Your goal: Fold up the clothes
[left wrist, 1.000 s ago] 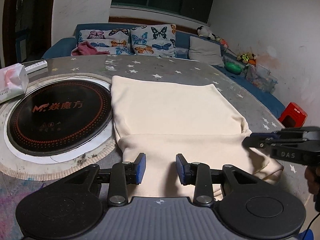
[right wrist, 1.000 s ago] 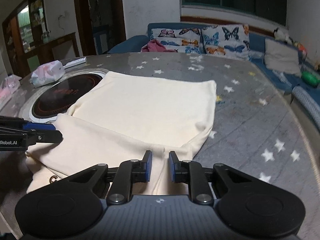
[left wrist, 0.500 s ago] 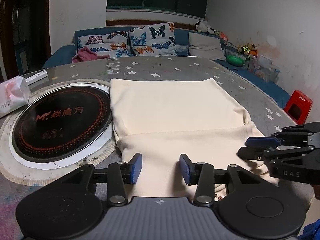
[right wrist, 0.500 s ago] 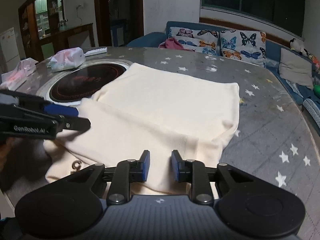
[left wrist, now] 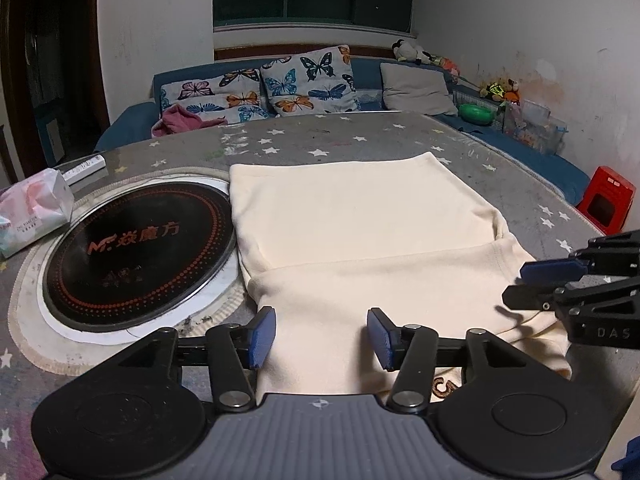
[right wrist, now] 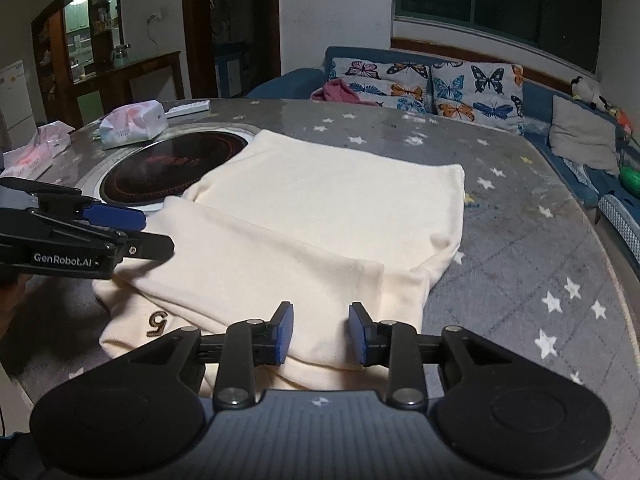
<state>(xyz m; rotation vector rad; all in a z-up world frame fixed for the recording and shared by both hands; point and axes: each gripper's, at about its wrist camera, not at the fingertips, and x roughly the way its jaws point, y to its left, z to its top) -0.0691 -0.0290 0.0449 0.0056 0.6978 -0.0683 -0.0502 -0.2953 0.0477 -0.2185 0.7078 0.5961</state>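
The cream garment [left wrist: 360, 240] lies flat on the counter [left wrist: 360, 136] straight ahead of both grippers, with its near part already turned over into a band across the front. The left gripper [left wrist: 321, 336] hangs just above that band with its jaws about half apart and nothing between the pads; they have just been opening. The right gripper [right wrist: 321, 332] is over the near right corner of the fold, its jaws a narrower gap apart, also just opening, and holding no cloth.

From here the main risk is the fold itself. With both grippers let go, the turned-over band is held only by its own weight. If either gripper drags across it while pulling back, the edge could slide or lift, and the fold line would go crooked.

The layers at the corner in front of the right gripper sit stacked and a little uneven. A next pinch there could catch only the top layer, or all of them, and pull the fold apart or bunch it.

To the left of the left gripper the garment's edge touches the round black cooktop [left wrist: 136, 244]. A sideways tug could draw cloth onto it. The near edge also lies close to the counter's rim, so a pull toward the grippers could let it slip off.
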